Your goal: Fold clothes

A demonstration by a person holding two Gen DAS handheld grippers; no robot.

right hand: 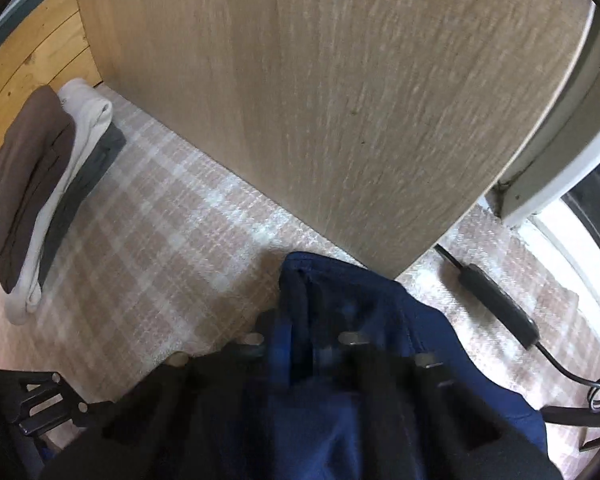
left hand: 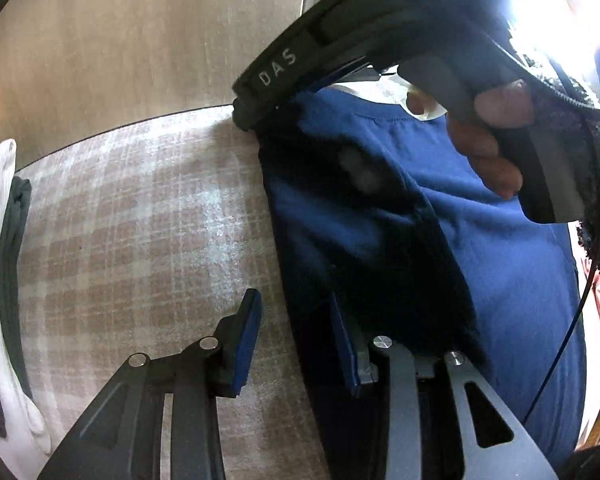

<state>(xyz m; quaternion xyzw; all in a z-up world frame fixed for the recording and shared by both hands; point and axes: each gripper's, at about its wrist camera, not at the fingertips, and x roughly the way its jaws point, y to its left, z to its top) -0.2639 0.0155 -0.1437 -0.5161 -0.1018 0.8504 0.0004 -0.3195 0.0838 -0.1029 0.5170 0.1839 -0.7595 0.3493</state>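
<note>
L gripper (left hand: 296, 344) fingers open beside blue garment (left hand: 500, 264), R gripper (right hand: 300, 344) fingers clamped on it

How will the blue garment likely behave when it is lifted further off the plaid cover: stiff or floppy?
Probably floppy: the blue garment hangs in soft folds below the right gripper, which pinches its edge. It looks thick and matte, so it likely grips rather than slips. The open left gripper has one finger under cloth, so the loose part will likely sag.

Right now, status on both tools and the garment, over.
Left tool open beside the blue garment. Right tool shut on it, lifted. Folded stack and black cable box off to the sides.
</note>
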